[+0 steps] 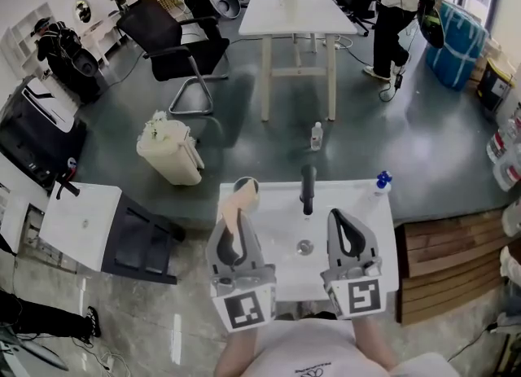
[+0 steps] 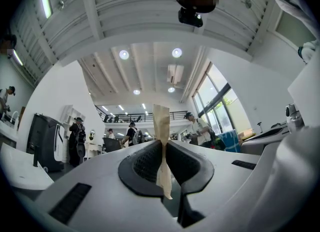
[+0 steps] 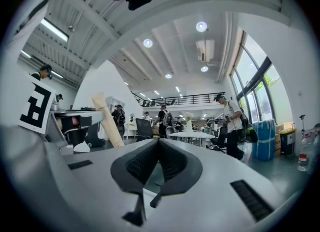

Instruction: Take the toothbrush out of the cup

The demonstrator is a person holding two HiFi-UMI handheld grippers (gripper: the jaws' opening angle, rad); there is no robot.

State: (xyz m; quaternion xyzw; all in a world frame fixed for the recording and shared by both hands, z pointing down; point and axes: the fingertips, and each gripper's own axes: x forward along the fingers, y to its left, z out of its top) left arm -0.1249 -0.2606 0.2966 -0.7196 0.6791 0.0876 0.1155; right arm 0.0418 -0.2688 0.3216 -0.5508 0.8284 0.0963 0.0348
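My left gripper [image 1: 234, 222] is shut on a flat tan toothbrush [image 1: 238, 207] over the left part of the white sink [image 1: 273, 196]. Its upper end reaches the dark-rimmed cup [image 1: 247, 183] at the sink's back left corner; I cannot tell whether the tip is inside the cup. In the left gripper view the toothbrush [image 2: 161, 131] stands upright, pinched between the black pads of the left gripper [image 2: 163, 148]. My right gripper [image 1: 337, 216] hangs over the sink's right side, shut and holding nothing. From the right gripper [image 3: 158, 143] the toothbrush [image 3: 107, 121] shows at the left.
A black faucet [image 1: 308, 188] rises at the back of the sink, with the drain [image 1: 304, 247] below it. A blue-capped bottle [image 1: 381, 180] stands at the back right corner. A cream bin [image 1: 169, 149], a chair [image 1: 175, 50] and a white table [image 1: 297, 9] stand beyond. Wooden boards [image 1: 444, 253] lie to the right.
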